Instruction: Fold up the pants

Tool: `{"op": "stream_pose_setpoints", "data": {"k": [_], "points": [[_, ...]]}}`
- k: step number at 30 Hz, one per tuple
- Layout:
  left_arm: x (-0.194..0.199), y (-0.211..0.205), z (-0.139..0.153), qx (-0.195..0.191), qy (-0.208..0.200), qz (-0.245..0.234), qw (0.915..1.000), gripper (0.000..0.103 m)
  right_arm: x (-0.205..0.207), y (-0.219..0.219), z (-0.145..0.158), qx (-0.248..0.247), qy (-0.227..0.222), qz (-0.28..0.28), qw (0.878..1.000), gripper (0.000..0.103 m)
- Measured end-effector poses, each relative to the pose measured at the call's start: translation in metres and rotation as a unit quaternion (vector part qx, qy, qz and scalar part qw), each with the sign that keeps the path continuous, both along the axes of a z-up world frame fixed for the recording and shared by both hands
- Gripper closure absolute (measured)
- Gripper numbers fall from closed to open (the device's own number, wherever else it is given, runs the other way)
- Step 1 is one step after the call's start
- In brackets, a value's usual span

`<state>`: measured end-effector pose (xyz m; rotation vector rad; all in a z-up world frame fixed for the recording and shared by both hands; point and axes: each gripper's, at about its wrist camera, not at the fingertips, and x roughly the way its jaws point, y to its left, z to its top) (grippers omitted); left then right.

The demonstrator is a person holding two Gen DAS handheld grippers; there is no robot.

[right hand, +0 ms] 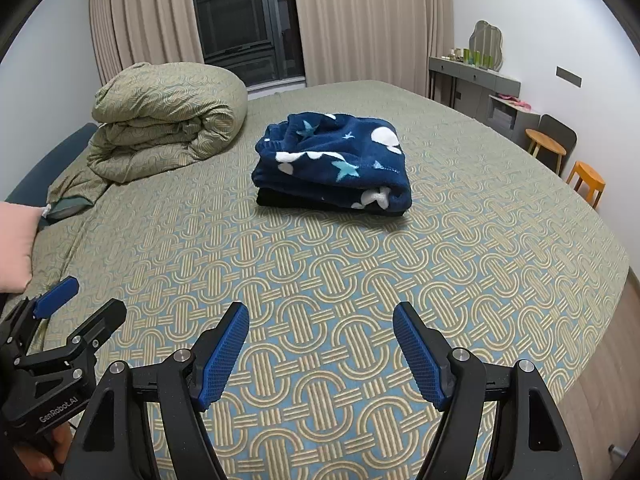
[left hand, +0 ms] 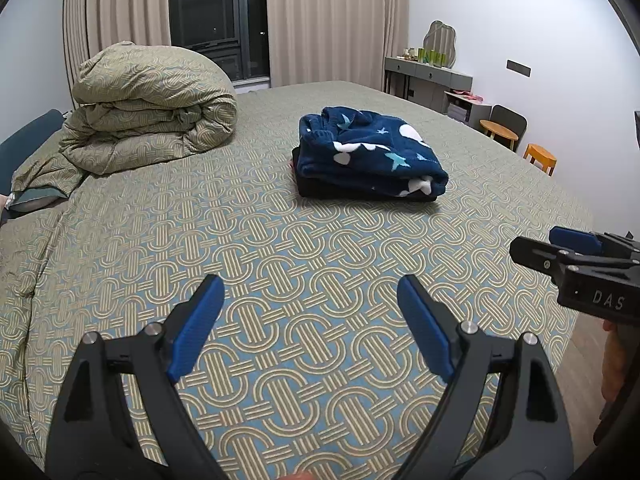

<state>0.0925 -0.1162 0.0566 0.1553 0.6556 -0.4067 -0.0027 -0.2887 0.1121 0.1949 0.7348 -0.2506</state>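
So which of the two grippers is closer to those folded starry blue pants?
Roughly equal; perhaps the right gripper. The pants lie ahead of both, the left gripper beside it, both open.

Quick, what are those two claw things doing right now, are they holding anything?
Left gripper: open, holding nothing, above the bedspread.
Right gripper: open, holding nothing; the folded blue pants lie apart from both.
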Motion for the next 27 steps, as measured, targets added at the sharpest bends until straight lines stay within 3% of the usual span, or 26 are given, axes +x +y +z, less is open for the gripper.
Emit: {"op": "stream_pose_setpoints", "data": {"k": [27], "points": [[0.0003, 0.0031, -0.0015, 0.012, -0.002, 0.010, 0.9999, 0.015, 0.0052, 0.0006, -0.0101, 0.005, 0.013, 0.005, 1.000, 0.027]]}}
